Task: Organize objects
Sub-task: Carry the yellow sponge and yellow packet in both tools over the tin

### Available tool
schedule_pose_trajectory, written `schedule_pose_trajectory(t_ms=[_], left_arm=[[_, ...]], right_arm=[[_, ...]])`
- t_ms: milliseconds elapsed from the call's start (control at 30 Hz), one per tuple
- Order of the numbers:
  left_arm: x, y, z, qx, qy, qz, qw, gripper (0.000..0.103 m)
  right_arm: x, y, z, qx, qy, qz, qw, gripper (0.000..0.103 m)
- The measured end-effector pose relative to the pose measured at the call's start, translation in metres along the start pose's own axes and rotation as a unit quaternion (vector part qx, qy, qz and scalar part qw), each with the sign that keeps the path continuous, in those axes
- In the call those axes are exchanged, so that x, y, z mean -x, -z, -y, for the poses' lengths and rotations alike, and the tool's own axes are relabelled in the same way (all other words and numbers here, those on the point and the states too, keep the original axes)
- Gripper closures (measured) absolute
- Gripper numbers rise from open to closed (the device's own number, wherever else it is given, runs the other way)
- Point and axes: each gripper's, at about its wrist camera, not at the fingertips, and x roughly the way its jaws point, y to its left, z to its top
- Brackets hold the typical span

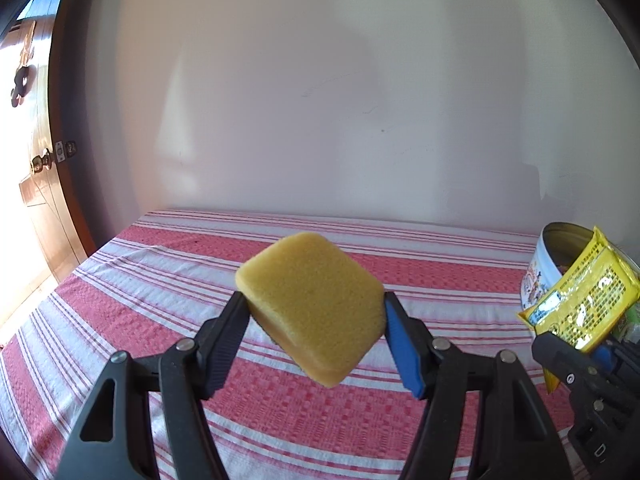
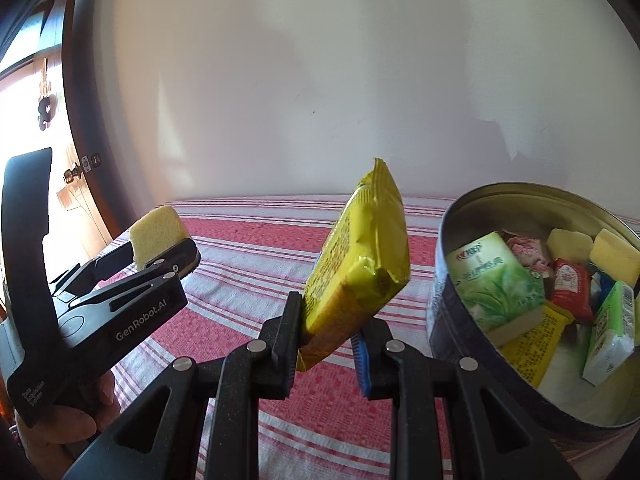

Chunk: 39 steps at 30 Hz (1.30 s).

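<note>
— Left gripper [image 1: 316,312] pinches one yellow sponge [image 1: 312,304] above the striped cloth [image 1: 160,280]?
— Yes. Right gripper [image 2: 332,320] clamps one yellow packet [image 2: 356,268], left of one open tin [image 2: 448,248].

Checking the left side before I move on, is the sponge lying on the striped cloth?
No, the sponge is held up off the striped cloth, clamped in the left gripper.

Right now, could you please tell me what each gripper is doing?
Left gripper: closed on the sponge, held above the cloth.
Right gripper: closed on the yellow packet, beside the tin.
</note>
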Motion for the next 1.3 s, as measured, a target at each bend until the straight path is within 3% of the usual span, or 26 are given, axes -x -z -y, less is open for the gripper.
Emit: schedule_pose_trajectory(t_ms=[800,1300], left_arm=[[0.034,0.01,0.068,-0.022,0.026,0.018,0.9993,0.036],[0.062,-0.01,0.115,-0.044,0.066,0.053,0.9955,0.036]], right_arm=[[0.002,-0.007,-0.01,0.027,0.024,0.054,0.998,0.077],[-0.001,-0.012,-0.006,0.01,0.037,0.091,0.995,0.077]])
